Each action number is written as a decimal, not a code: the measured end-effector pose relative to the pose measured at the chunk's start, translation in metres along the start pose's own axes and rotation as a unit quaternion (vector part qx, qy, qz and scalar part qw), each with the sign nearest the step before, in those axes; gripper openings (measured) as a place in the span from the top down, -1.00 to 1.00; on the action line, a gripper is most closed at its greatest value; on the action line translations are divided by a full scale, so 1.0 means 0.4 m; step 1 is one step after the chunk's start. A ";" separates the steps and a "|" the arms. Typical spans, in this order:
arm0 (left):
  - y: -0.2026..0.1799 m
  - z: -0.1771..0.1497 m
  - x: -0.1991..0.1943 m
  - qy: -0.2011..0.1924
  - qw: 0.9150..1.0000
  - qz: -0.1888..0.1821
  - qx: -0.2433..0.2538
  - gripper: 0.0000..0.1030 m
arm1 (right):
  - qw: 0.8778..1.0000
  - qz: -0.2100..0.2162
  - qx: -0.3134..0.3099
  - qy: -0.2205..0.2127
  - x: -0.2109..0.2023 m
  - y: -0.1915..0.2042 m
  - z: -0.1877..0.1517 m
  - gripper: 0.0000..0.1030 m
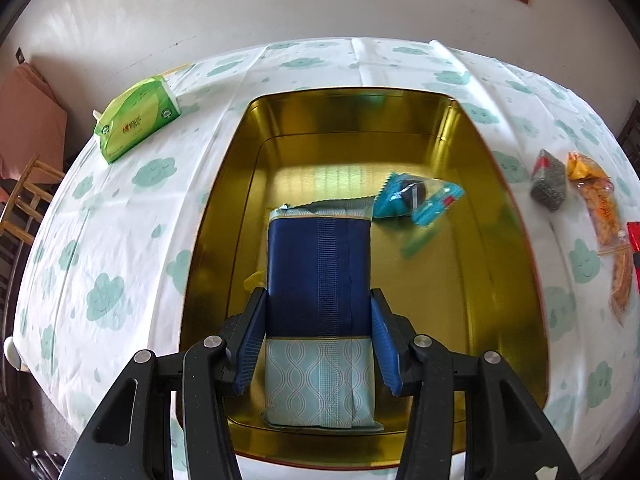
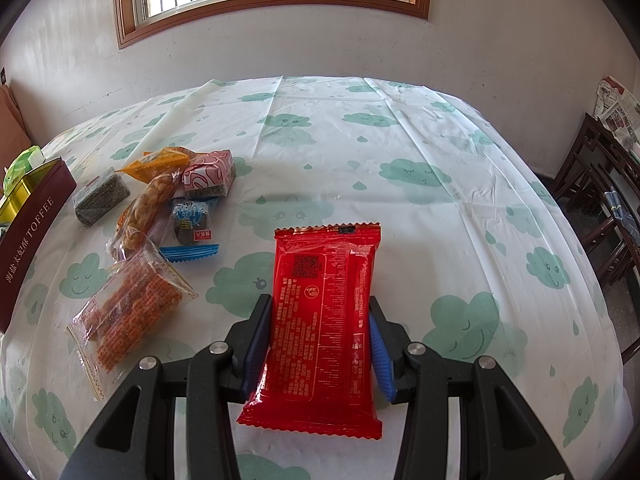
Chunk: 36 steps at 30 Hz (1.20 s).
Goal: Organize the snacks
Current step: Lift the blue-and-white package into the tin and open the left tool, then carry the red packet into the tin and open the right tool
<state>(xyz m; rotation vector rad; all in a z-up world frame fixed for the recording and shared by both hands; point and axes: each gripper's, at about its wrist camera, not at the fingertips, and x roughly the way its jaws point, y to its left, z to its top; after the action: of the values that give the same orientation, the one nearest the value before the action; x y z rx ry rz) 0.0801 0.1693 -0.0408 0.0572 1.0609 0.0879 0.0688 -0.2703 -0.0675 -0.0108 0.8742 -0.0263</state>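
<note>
Snacks are what we are sorting, and the biggest thing on the cloud-print desk (image 2: pixel 320 152) is the gold tin (image 1: pixel 496 240), open on the left side, with one small teal sweet (image 1: pixel 416 198) already lying on its floor. Over that tin our left tongs (image 1: pixel 320 340) clamp a blue-and-pale packet (image 1: pixel 320 280) by its long sides, pointing steeply down into the box. To do this step well, we judge the packet should go low and flat against the bare near floor of the tin, clear of the teal sweet, before the grip eases. Our right tongs (image 2: pixel 320 344) pinch a red packet (image 2: pixel 324 312) across its width, angled down above the bare cloth, well apart from the tin. Smaller wrapped pieces wait just left of it: an orange cracker bag (image 2: pixel 128 312), a pink box (image 2: pixel 210 172), a dark seed bar (image 2: pixel 100 196).
</note>
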 end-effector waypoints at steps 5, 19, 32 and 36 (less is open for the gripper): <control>0.028 0.011 0.012 -0.001 1.000 0.007 -0.005 0.12 | 1.000 0.000 0.000 0.000 0.000 0.000 0.000 0.10; 0.032 0.002 0.013 0.001 1.000 0.020 0.007 0.07 | 1.000 0.000 0.000 0.000 0.001 0.001 -0.001 0.10; 0.024 -0.004 -0.025 -0.014 1.000 0.013 -0.001 -0.13 | 1.000 0.001 0.004 0.022 0.009 -0.004 0.013 0.08; 0.013 -0.009 -0.047 -0.025 1.000 0.009 -0.001 -0.18 | 0.999 -0.001 0.004 0.047 0.016 -0.004 0.027 0.07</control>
<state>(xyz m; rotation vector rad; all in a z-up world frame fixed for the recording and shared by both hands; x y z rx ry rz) 0.0674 0.1726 -0.0258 0.0666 1.0097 0.1041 0.0811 -0.2722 -0.0654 -0.0040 0.9684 -0.0324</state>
